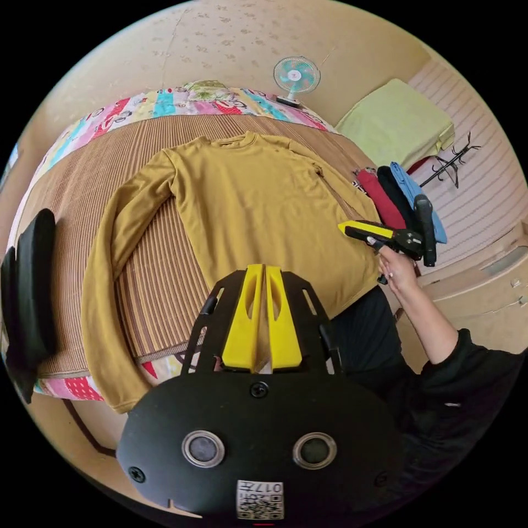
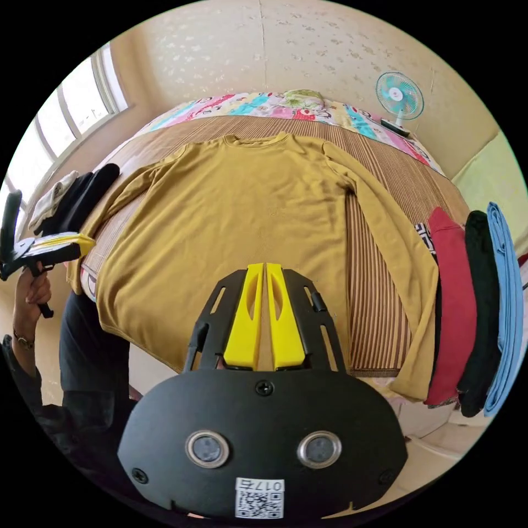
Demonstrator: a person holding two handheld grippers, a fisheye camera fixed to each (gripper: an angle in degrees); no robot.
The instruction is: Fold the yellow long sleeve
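The yellow long sleeve (image 1: 258,203) lies flat and face up on the striped mat, both sleeves spread down its sides, collar at the far end. In the right gripper view the yellow long sleeve (image 2: 236,220) spreads across the mat. My left gripper (image 1: 263,270) hovers above the hem, jaws together, holding nothing. My right gripper (image 2: 263,268) also hangs above the hem, jaws together and empty. The right gripper (image 1: 352,228) appears in the left gripper view by the shirt's right edge; the left gripper (image 2: 82,240) appears at the left of the right gripper view.
A striped mat (image 1: 159,275) covers a bed with a colourful quilt (image 2: 258,104). Folded red, black and blue clothes (image 2: 473,308) lie along the right edge. Dark clothes (image 1: 33,286) sit at the left edge. A small fan (image 1: 296,77) stands at the far end.
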